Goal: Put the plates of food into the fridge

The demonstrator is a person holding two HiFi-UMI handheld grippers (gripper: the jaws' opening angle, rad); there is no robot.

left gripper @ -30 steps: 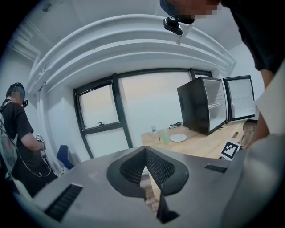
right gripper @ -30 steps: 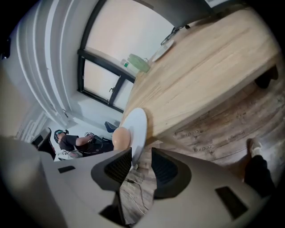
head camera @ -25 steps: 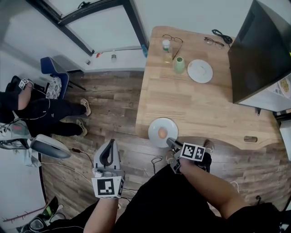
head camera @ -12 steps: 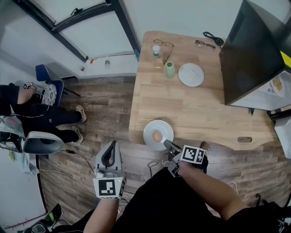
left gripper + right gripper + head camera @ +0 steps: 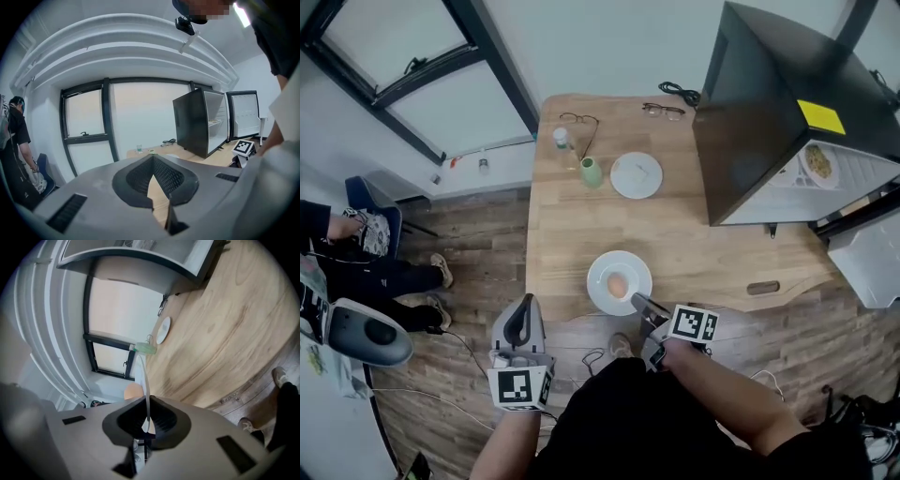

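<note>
- A wooden table (image 5: 712, 244) stands beside an open fridge (image 5: 769, 122).
- The plate (image 5: 602, 272), carrying a round orange food (image 5: 618, 284), sits at the table's near edge.
- The right gripper (image 5: 637, 302) has its jaws nearly closed, pinching the plate's near rim.
- The left gripper (image 5: 525, 305) is off the table, well apart from the plate, with its jaws together and empty.

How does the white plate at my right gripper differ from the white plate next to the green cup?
The near white round plate carries a round orange-brown food piece; the far white round plate shows none like it. The right gripper clamps the near plate's rim; the far plate lies untouched by the pale green cup. Both are round and white.
</note>
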